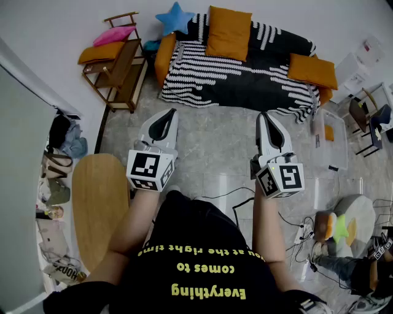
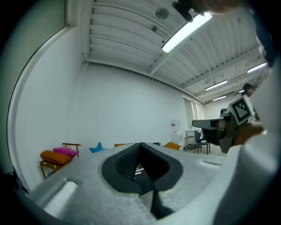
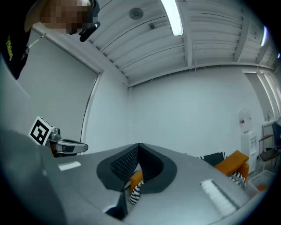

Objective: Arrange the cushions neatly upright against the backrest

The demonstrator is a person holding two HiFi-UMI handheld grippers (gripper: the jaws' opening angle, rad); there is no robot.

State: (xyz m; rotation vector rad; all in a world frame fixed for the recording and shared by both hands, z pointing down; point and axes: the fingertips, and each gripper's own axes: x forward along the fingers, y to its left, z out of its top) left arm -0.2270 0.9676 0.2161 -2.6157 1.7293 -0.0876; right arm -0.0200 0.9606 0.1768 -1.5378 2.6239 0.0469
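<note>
Two orange cushions are being shown on the striped sofa (image 1: 239, 80) in the head view: an upright cushion (image 1: 228, 32) at the backrest and a flat cushion (image 1: 313, 70) at the right end. One blue star cushion (image 1: 174, 18) is being propped at the left. The left gripper (image 1: 167, 116) and right gripper (image 1: 265, 118) are being held well short of the sofa. In the left gripper view, the jaws are being pressed together on nothing. In the right gripper view, the same is being shown. The cushions are being judged soft and light, best pinched at a corner.

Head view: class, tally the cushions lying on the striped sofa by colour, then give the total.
Orange cushions: 2
Blue star cushion: 1
Total: 3
</note>
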